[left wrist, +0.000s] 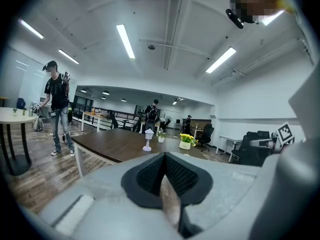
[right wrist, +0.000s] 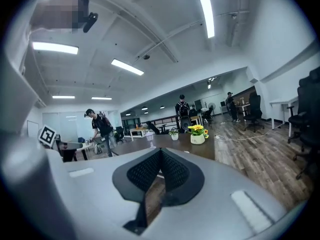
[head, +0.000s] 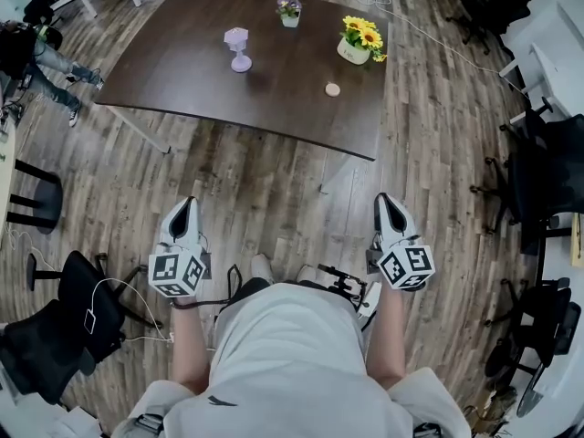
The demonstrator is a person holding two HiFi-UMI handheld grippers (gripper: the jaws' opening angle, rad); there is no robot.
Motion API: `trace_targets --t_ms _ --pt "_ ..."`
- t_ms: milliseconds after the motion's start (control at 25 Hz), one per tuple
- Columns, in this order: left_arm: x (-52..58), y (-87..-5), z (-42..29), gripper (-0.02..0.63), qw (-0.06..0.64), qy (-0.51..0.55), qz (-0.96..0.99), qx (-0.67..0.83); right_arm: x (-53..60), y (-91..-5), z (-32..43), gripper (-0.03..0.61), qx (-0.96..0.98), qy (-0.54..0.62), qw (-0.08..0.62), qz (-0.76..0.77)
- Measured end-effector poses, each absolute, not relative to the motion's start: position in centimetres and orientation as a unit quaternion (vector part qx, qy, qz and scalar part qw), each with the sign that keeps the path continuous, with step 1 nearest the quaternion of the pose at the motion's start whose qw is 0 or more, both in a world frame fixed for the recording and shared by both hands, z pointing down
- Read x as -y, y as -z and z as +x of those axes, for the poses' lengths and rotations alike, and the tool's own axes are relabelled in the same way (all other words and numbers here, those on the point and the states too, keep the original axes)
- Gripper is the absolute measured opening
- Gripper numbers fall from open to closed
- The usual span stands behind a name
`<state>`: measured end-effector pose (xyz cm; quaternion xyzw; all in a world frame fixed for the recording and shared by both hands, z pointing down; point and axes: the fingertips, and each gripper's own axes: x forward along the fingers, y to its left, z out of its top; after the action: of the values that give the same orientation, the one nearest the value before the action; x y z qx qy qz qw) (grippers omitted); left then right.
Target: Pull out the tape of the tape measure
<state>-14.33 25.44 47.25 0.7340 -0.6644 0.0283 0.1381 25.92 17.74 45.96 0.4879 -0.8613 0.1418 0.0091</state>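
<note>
Nearest, held low before the body: left gripper [head: 186, 210] and right gripper [head: 391, 206], well apart, both aimed toward the far worktop [head: 182, 80]. Clenched tight, both pairs of jaws, with nothing between them. Beyond, only floor [head: 274, 172] up to the worktop's near edge.

On the worktop, toward its near right part: a small round tan disc, taken to be the tape measure [head: 332, 89]. Lies flat, apart from the flower pot [head: 359, 44] further back and the lamp [head: 238, 48] to the left.

Untouched, by the look of it: no tape drawn out, no jaws anywhere near. Left to do, then, the whole job: close in, pin the case, catch the tape's end, pull.

Too small to tell the heading of the tape's mouth. As a flat round case, no long axis to speak of until drawn.
</note>
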Motion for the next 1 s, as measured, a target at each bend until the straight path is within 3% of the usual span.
trace_targets --t_ms 320,600,1000 --pt "-22.8 -47.1 -16.8 0.006 0.128 -0.035 0.752 0.646 -15.7 -47.3 21.9 0.002 0.856 -0.103 0.075 0.501" --pt "-19.7 -47.6 -19.4 0.006 0.133 -0.043 0.769 0.624 -13.4 -46.8 19.2 0.002 0.843 -0.122 0.047 0.522" --pt "-12.3 -49.3 -19.7 0.006 0.149 -0.037 0.774 0.614 -7.1 -47.8 19.5 0.002 0.837 -0.125 0.066 0.529"
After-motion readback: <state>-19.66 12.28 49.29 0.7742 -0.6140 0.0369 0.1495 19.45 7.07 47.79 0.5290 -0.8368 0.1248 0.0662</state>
